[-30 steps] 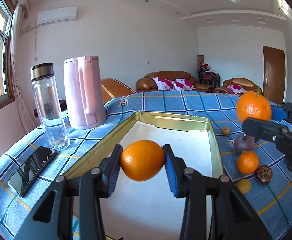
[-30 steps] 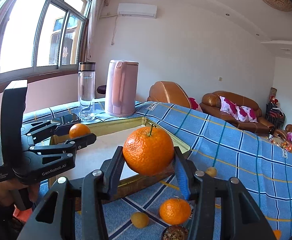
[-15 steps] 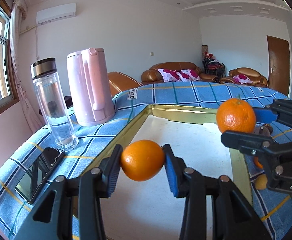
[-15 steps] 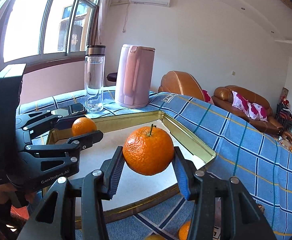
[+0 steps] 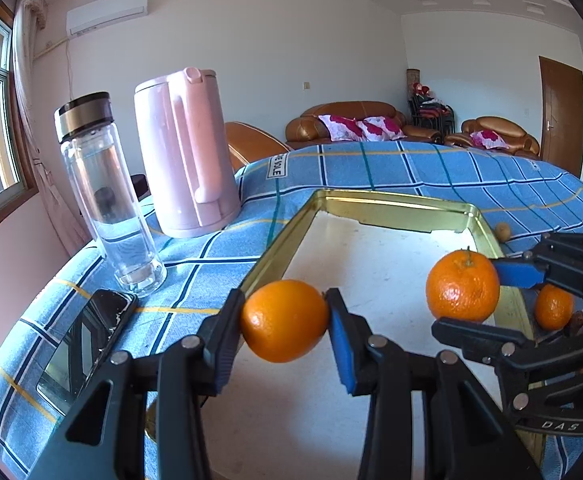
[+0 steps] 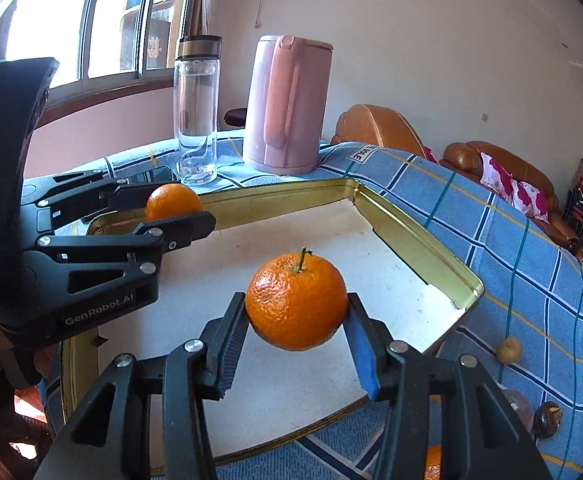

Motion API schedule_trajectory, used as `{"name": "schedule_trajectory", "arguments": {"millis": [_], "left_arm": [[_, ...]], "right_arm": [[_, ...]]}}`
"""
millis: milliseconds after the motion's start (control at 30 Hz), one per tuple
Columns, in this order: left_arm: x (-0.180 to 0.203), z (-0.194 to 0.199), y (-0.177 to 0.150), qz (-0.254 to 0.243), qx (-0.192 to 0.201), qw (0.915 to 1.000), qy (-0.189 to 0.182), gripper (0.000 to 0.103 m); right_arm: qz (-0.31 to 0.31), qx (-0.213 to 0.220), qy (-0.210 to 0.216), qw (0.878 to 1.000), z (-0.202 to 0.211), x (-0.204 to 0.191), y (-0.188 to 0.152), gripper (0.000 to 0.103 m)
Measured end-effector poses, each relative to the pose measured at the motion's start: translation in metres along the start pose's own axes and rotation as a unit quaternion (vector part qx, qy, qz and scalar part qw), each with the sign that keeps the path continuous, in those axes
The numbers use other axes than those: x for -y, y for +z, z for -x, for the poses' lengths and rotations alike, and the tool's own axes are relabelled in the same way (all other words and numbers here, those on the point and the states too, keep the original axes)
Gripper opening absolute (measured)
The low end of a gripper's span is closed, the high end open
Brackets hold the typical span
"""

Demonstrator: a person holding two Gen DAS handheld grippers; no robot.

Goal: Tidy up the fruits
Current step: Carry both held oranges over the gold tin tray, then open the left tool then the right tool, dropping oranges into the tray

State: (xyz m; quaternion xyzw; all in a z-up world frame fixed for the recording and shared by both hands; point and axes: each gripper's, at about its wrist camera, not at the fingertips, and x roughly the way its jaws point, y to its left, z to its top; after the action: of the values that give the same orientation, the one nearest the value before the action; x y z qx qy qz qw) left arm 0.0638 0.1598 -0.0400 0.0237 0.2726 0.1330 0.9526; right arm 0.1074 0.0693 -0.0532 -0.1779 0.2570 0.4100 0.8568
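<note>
1. The left gripper (image 5: 285, 322) pinches a smooth orange (image 5: 284, 320) between its jaws, clear of any surface, over the near part of the tray (image 5: 395, 205). The fruit is round, glossy and evenly orange.
2. The right gripper (image 6: 297, 308) pinches a stemmed orange (image 6: 297, 301) the same way, also off the surface above the tray's white floor. Its peel is pebbled and a short green stalk stands up from the top.
3. In the left wrist view the right gripper comes in from the right side, and its orange hangs just beside the tray's right rim.
4. The tray is a shallow gold-rimmed rectangle lying on a blue checked cloth (image 5: 431, 168).
5. On the cloth to the right of the tray lie a small orange (image 5: 553, 306), a little yellow fruit (image 6: 508, 349) and a dark brown fruit (image 6: 547, 420).
6. Farther off, left of the tray, a phone (image 5: 87, 340) lies flat, with a clear bottle (image 5: 105, 196) and a pink kettle (image 5: 185, 156) standing behind it.
</note>
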Motion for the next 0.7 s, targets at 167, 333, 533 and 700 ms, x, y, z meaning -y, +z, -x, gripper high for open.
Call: {"name": "schedule_trajectory", "arguments": {"millis": [167,333,533,700], "left_arm": [[0.0,-0.006,0.001,-0.008,-0.016,0.9998,0.002,0.043],[-0.003,-0.009,0.002,-0.01,-0.021,0.9997,0.003,0.043],[-0.004,-0.015,0.005,-0.015,-0.031,0.9994,0.009,0.043],[-0.002,-0.019,0.006,-0.025,-0.035,0.999,0.009,0.043]], "right_arm": [[0.001,-0.015,-0.002,1.0,-0.005,-0.002,-0.001,0.05],[0.0,-0.037,-0.002,0.999,-0.012,-0.001,-0.001,0.05],[0.007,-0.045,-0.005,0.999,-0.016,-0.004,0.0,0.05],[0.021,-0.053,-0.01,0.998,-0.019,-0.009,0.001,0.05]]}}
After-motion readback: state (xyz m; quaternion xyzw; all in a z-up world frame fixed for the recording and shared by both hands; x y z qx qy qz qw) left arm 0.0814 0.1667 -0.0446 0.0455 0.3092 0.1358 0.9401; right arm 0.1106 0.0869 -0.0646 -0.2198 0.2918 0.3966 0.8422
